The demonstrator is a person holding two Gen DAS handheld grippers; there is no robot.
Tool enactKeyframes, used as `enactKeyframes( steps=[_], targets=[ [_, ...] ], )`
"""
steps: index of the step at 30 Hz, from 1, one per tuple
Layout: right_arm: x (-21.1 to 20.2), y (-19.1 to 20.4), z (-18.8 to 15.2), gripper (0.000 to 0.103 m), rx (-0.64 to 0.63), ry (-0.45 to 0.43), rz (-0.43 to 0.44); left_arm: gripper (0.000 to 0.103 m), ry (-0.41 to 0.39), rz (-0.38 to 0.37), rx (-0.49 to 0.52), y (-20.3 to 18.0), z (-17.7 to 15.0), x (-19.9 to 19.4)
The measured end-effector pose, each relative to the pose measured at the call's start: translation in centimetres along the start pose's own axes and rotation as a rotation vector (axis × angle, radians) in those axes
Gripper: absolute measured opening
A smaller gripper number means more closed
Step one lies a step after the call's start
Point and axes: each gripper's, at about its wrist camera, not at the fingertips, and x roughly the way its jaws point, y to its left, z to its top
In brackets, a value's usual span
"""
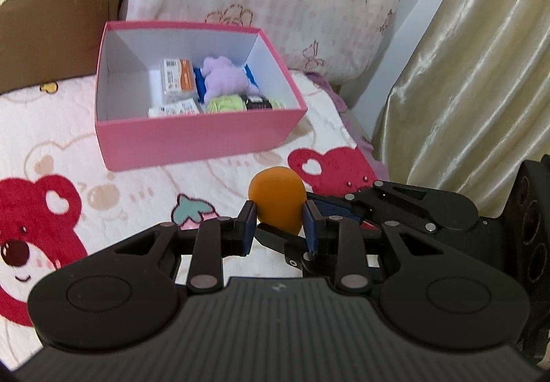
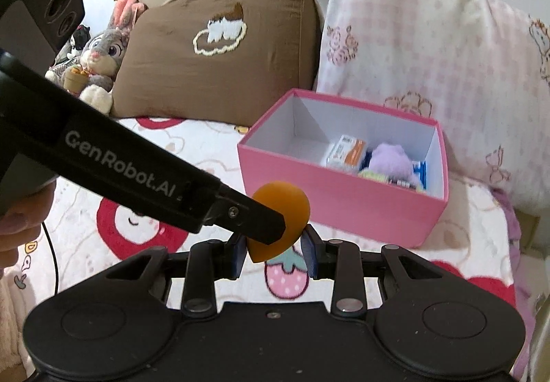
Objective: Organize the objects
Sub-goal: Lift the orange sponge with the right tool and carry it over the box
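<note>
Holding orange sponge [image 1: 277, 201] short of pink box [image 1: 192, 145]: left gripper [image 1: 279, 222] clamps it; right gripper [image 2: 274, 249] jaws narrow, contact unclear. We judge several items boxed, sponge left.

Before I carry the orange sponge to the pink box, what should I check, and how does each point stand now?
1. Left tongs grip the sponge: ok, the pads press on both its sides.
2. Right tongs grip it too: cannot tell; they sit around its narrow tip, but a gap seems to show on one side.
3. Box is open: ok, no lid on it.
4. Room in the box: ok, bare floor shows beside the packets.
5. Way to the box: ok, nothing lies on the blanket between the sponge and the box.
</note>
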Motion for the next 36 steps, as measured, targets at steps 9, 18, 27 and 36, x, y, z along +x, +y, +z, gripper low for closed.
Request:
enactKeyframes(
  steps=[9, 18, 27, 36],
  targets=[
    [0.8, -1.5, 4.1, 0.038, -0.033, -0.025, -0.032, 0.028, -0.028, -0.017, 0.009, 0.2, 4.4, -0.2],
    [3.8, -4.7, 8.5, 0.038, -0.021, -0.023, -0.061, 0.028, -0.043, -0.018, 0.009, 1.2, 10.1, 2.0],
    [8.4, -8.9, 10.9, 0.038, 0.024, -0.002, -0.078, 0.028, -0.06, -0.038, -0.043, 3.5, 14.6, 6.9],
    [15.5, -12.0, 11.1, 0.038, 0.059, 0.052, -0.022, 0.029, -0.028, 0.008, -0.12, 7.8, 16.6, 12.6]
  ],
)
